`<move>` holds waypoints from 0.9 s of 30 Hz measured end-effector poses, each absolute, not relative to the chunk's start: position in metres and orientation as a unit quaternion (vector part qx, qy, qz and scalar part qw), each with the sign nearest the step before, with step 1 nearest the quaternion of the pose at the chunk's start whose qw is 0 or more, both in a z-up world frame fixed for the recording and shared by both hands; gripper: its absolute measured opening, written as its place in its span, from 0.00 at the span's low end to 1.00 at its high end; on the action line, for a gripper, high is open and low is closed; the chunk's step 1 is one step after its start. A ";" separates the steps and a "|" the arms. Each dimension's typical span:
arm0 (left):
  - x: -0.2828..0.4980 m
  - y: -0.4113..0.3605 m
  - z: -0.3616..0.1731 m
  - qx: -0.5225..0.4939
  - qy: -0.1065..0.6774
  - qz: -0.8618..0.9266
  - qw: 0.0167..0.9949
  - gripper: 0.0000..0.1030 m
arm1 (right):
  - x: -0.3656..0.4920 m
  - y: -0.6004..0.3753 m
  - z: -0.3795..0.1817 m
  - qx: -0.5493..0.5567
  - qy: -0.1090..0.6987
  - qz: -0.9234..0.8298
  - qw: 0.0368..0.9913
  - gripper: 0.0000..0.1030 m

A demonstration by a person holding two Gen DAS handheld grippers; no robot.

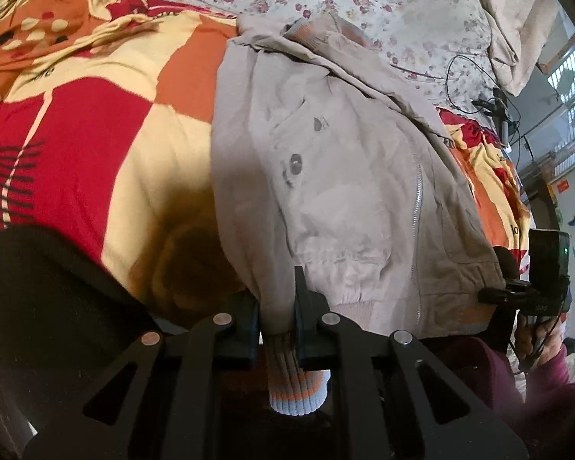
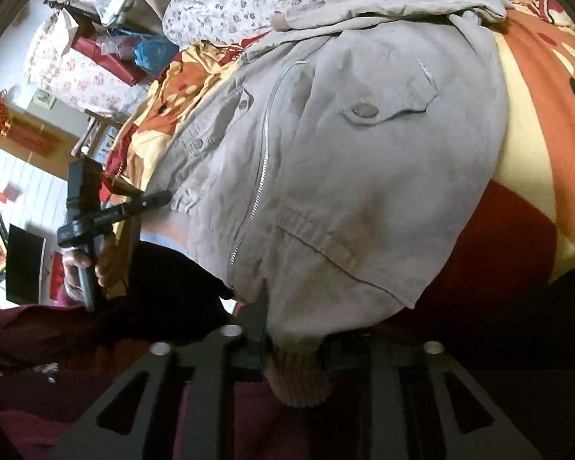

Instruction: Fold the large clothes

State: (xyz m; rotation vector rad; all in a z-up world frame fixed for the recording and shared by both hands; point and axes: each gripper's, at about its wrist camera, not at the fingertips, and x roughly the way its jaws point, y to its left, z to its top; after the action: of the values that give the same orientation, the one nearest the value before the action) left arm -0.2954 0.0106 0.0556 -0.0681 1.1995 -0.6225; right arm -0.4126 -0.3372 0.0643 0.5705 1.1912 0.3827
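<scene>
A beige zip-up jacket (image 1: 345, 176) lies front up on a bed; it also fills the right wrist view (image 2: 345, 161). My left gripper (image 1: 278, 303) is shut on the jacket's ribbed hem at one corner; the striped ribbing (image 1: 297, 391) hangs between the fingers. My right gripper (image 2: 287, 329) is shut on the ribbed hem (image 2: 299, 375) at the other corner. Each gripper shows in the other's view, the right one at the jacket's far hem corner (image 1: 517, 287) and the left one likewise (image 2: 96, 222).
A red, orange and cream blanket (image 1: 96, 115) covers the bed under the jacket. A floral quilt (image 1: 345, 0) lies at the head. A black cable (image 1: 464, 76) and a small stand sit at the bed's right. Cluttered bags (image 2: 126, 38) lie beside the bed.
</scene>
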 end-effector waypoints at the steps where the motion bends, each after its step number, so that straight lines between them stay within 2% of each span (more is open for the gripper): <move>1: -0.296 0.010 0.055 -0.028 0.554 -0.288 0.780 0.11 | -0.416 -0.343 0.062 0.268 0.551 0.174 0.771 0.44; 4: -0.295 0.006 0.049 -0.020 0.558 -0.287 0.779 0.12 | -0.421 -0.346 0.056 0.270 0.558 0.169 0.766 0.43; 6: -0.294 0.003 0.043 -0.018 0.565 -0.280 0.776 0.14 | -0.424 -0.346 0.053 0.273 0.560 0.169 0.764 0.37; 7: -0.293 0.001 0.039 -0.016 0.568 -0.273 0.776 0.17 | -0.425 -0.345 0.053 0.268 0.562 0.169 0.764 0.31; 11: -0.294 -0.006 0.028 -0.016 0.584 -0.270 0.766 0.43 | -0.424 -0.340 0.063 0.252 0.555 0.166 0.776 0.24; 12: -0.294 -0.007 0.026 -0.017 0.586 -0.271 0.763 0.43 | -0.425 -0.338 0.068 0.248 0.549 0.169 0.780 0.23; 15: -0.290 -0.008 0.018 -0.024 0.600 -0.264 0.755 0.43 | -0.426 -0.334 0.080 0.242 0.534 0.176 0.791 0.22; 16: -0.288 -0.007 0.017 -0.030 0.603 -0.265 0.752 0.38 | -0.426 -0.334 0.082 0.242 0.531 0.174 0.793 0.22; 17: -0.287 -0.006 0.018 -0.037 0.603 -0.266 0.751 0.28 | -0.426 -0.333 0.082 0.243 0.530 0.176 0.793 0.22; 19: -0.285 -0.002 0.023 -0.047 0.601 -0.276 0.749 0.20 | -0.425 -0.333 0.078 0.245 0.530 0.175 0.793 0.21; 24: -0.287 0.005 0.048 -0.046 0.567 -0.294 0.768 0.14 | -0.428 -0.342 0.077 0.265 0.525 0.166 0.792 0.19; 27: -0.282 0.010 0.074 -0.058 0.535 -0.297 0.789 0.13 | -0.431 -0.346 0.094 0.270 0.491 0.172 0.810 0.17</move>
State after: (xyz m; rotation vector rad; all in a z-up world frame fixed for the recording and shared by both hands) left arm -0.2816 0.0098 0.0741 -0.1249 1.1531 -0.6400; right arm -0.4305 -0.3458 0.0936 0.5763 1.0498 0.3681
